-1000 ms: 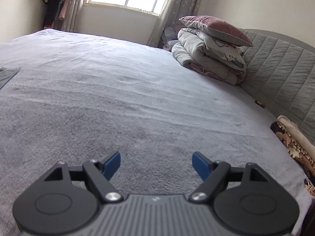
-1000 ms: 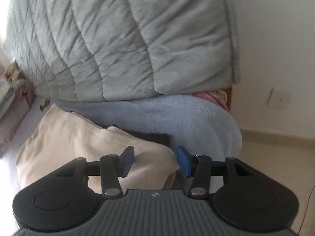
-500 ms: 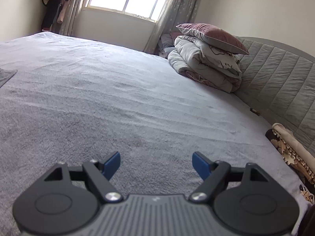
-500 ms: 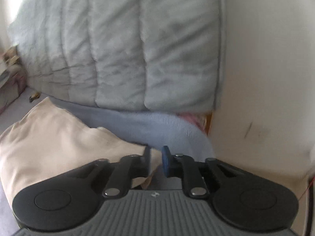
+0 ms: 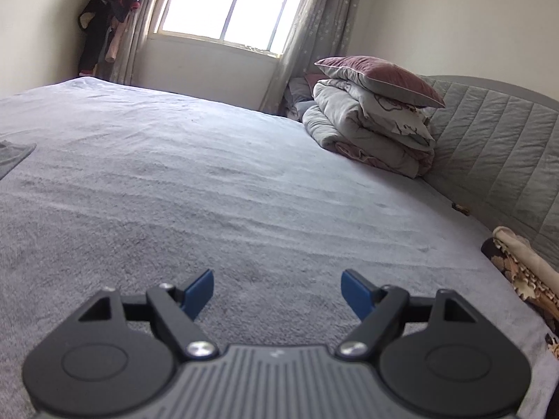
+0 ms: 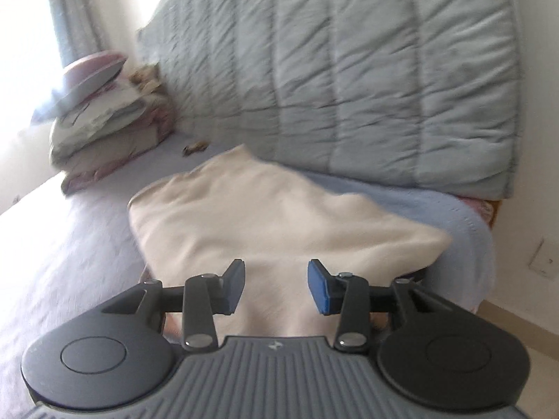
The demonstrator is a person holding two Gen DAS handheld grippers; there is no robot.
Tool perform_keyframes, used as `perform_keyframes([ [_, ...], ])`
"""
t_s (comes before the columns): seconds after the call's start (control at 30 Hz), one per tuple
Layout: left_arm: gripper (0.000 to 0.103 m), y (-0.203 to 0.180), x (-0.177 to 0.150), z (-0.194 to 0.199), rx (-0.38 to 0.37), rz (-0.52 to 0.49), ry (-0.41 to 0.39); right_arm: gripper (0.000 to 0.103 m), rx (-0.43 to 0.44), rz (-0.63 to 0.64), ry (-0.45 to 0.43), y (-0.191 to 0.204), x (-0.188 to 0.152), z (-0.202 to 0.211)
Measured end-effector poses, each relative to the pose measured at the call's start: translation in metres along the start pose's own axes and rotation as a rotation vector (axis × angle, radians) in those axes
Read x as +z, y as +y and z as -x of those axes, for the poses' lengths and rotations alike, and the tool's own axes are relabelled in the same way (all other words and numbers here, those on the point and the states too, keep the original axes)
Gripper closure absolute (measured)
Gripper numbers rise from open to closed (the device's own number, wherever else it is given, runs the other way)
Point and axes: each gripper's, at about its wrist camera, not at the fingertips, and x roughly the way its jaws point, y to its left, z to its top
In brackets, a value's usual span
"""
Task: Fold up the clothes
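On the bed point(image 5: 244, 181) by the headboard point(image 6: 349, 87) | cream garment point(image 6: 272, 220) lies at bed corner, under right tongs point(image 6: 276, 288), jaws opening, nothing pinched | left tongs point(image 5: 277, 291) spread, empty, over bare blanket | risk: garment may slide off the near bed edge if tugged that way | open room: wide bare bed toward window point(image 5: 230, 3).

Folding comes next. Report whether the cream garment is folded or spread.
Partly spread: the cream garment lies rumpled over the bed, edges uneven, no neat fold visible.
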Motion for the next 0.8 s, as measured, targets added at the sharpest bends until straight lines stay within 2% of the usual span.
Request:
perform_keyframes([
  [0.1, 0.021, 0.0, 0.001, 0.0, -0.009, 0.005, -0.001, 0.06, -0.001, 0.01, 0.02, 0.005, -0.021, -0.002],
  [0.2, 0.021, -0.001, 0.001, -0.001, -0.021, 0.006, 0.005, 0.06, 0.017, -0.021, -0.001, 0.001, -0.041, 0.006],
  [0.4, 0.021, -0.006, 0.002, -0.001, -0.054, -0.002, 0.017, 0.06, 0.074, -0.079, 0.02, -0.009, -0.06, 0.021],
  [0.53, 0.021, -0.009, 0.003, 0.0, -0.065, -0.015, 0.022, 0.06, 0.082, -0.069, 0.029, -0.001, -0.055, 0.029],
  [0.73, 0.02, -0.013, 0.003, 0.001, -0.044, -0.028, 0.048, 0.059, 0.155, -0.023, 0.015, 0.036, -0.038, 0.047],
  [0.8, 0.02, -0.013, 0.003, 0.0, -0.027, -0.035, 0.058, 0.052, 0.189, 0.006, 0.007, 0.053, -0.033, 0.052],
])
